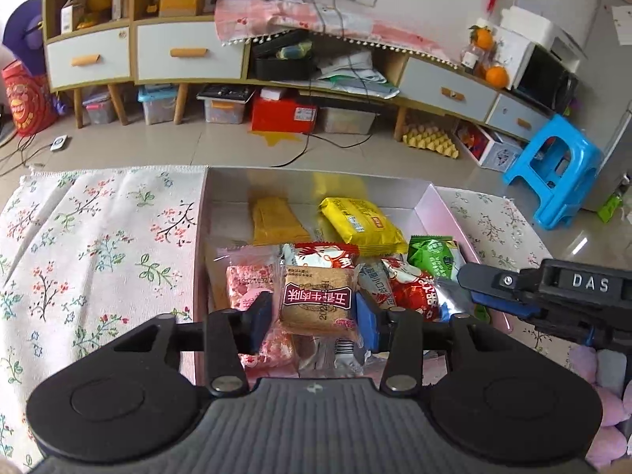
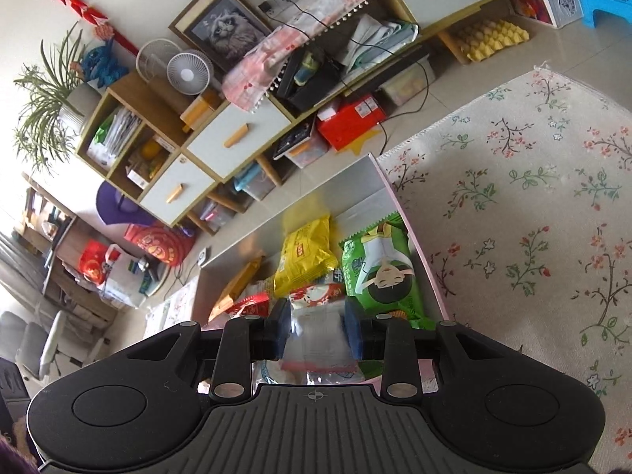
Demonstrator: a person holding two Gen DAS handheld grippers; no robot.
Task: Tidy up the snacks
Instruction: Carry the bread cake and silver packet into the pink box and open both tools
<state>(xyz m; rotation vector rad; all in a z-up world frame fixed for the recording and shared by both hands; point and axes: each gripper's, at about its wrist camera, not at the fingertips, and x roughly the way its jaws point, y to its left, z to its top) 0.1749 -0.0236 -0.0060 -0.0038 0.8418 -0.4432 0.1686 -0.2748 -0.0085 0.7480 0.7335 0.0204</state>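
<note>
A pink box [image 1: 442, 213] on the floral cloth holds several snack packets. My left gripper [image 1: 314, 316] is over the box's near end, its blue pads on either side of a brown biscuit packet [image 1: 318, 300], closed on it. Behind lie a red-white packet [image 1: 324, 254], yellow packets [image 1: 361, 223] and a green packet [image 1: 432, 256]. My right gripper [image 2: 316, 331] grips a silvery clear packet [image 2: 316, 328] between its pads over the same box [image 2: 418, 245]; it shows at the right of the left wrist view [image 1: 474, 288]. The green packet [image 2: 379, 276] lies ahead of it.
The floral cloth [image 1: 98, 245] covers the surface on both sides of the box. Beyond it is a tiled floor, a long low cabinet [image 1: 189, 51] with drawers, storage bins beneath it, and a blue stool [image 1: 553, 170] at the right.
</note>
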